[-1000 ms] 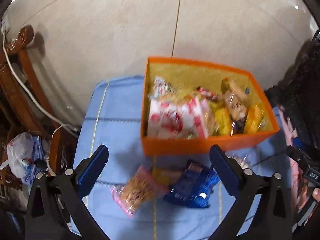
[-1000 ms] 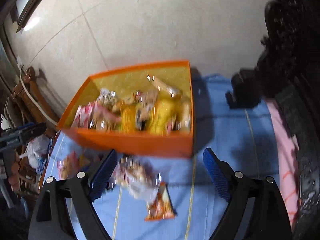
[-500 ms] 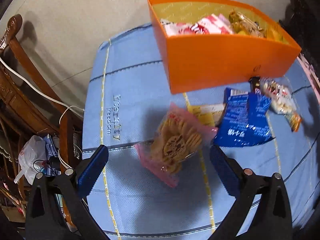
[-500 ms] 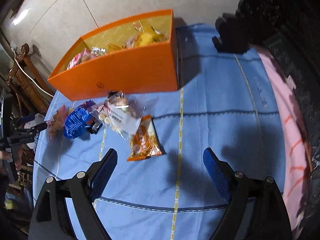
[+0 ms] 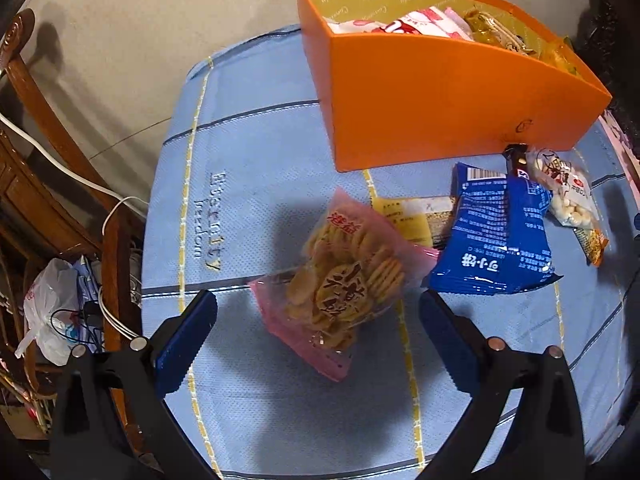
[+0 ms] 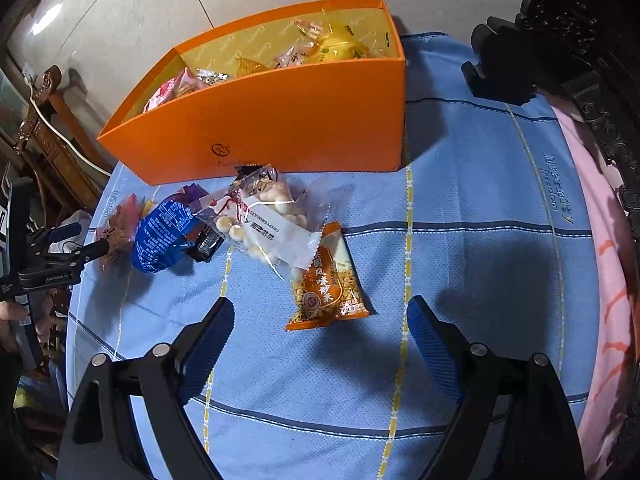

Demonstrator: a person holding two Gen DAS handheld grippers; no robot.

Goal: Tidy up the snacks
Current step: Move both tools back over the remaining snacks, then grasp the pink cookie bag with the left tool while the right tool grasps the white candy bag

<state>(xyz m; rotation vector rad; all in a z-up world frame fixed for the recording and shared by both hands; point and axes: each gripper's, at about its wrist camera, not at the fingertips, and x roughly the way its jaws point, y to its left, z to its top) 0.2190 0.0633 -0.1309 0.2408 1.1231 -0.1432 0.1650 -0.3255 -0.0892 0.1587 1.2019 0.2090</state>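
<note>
Both grippers dropped toward the table

The left gripper (image 5: 316, 320) now hovers over the pink cracker bag (image 5: 340, 276), the right gripper (image 6: 320, 320), jaws slightly wider, over the orange packet (image 6: 326, 280); the orange box (image 6: 280, 120) sits farther up.

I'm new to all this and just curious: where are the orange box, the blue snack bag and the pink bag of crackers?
orange box (image 5: 440, 104), left wrist view, its front wall.
blue snack bag (image 5: 496, 236), left wrist view, middle of its printed back.
pink bag of crackers (image 5: 344, 284), left wrist view, clear window over the crackers.

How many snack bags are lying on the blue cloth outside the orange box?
6, in a row before the box: pink cracker bag, yellow packet, blue bag, dark wrapper, clear bag of white balls, orange packet. Others may hide underneath.
</note>
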